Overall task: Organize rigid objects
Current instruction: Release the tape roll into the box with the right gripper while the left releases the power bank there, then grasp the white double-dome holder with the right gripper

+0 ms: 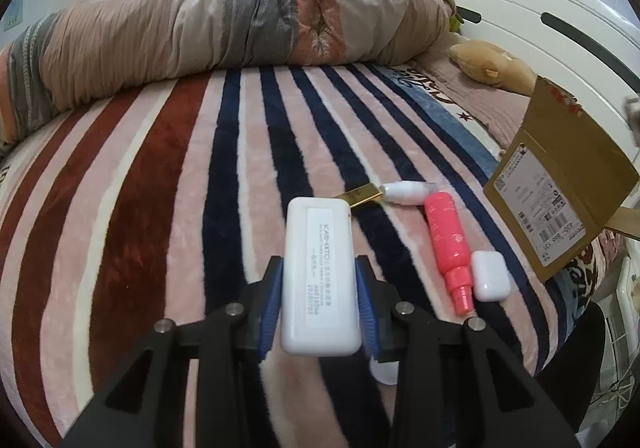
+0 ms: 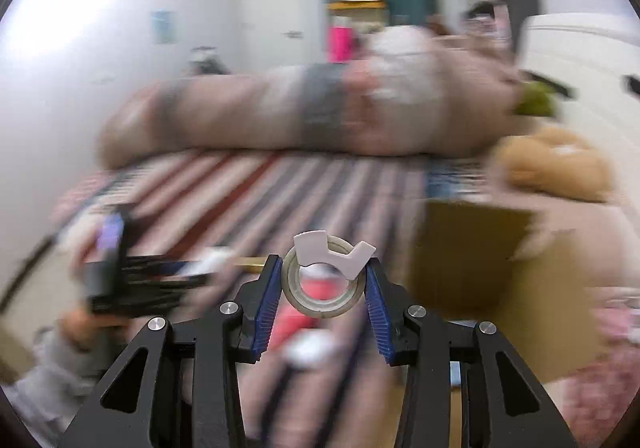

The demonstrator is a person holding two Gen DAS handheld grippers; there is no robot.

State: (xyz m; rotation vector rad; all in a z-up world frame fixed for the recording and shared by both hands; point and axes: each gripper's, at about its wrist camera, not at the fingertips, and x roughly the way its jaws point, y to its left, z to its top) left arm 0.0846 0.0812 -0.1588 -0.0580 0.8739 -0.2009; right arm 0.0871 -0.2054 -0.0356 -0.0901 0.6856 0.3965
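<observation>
Bed: wore a striped plush blanket [image 1: 168, 175].
On it: rolled quilt [image 1: 224, 23], pink spray bottle [image 1: 446, 244], white case [image 1: 490, 276], white tube [image 1: 408, 192], cardboard box [image 1: 560, 183], plush toy [image 1: 492, 63].

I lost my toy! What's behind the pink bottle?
Behind the pink bottle lie a white tube and a gold strip. The white case covers the strip's near end.

My left claw [image 1: 319, 284] is clamped on a white flat case [image 1: 318, 276], label side up, blue pads pressing both long edges, held above the striped blanket [image 1: 168, 187] on the bed. To the right I see a pink spray bottle [image 1: 448, 248] lying w/ its nozzle toward me, a small white earbud case [image 1: 490, 276] touching it near the nozzle, a white tube [image 1: 408, 192] and gold bar [image 1: 360, 195] just beyond. Cardboard box [image 1: 560, 187] far right, tilted. Rolled quilt [image 1: 224, 23] at far side.
</observation>
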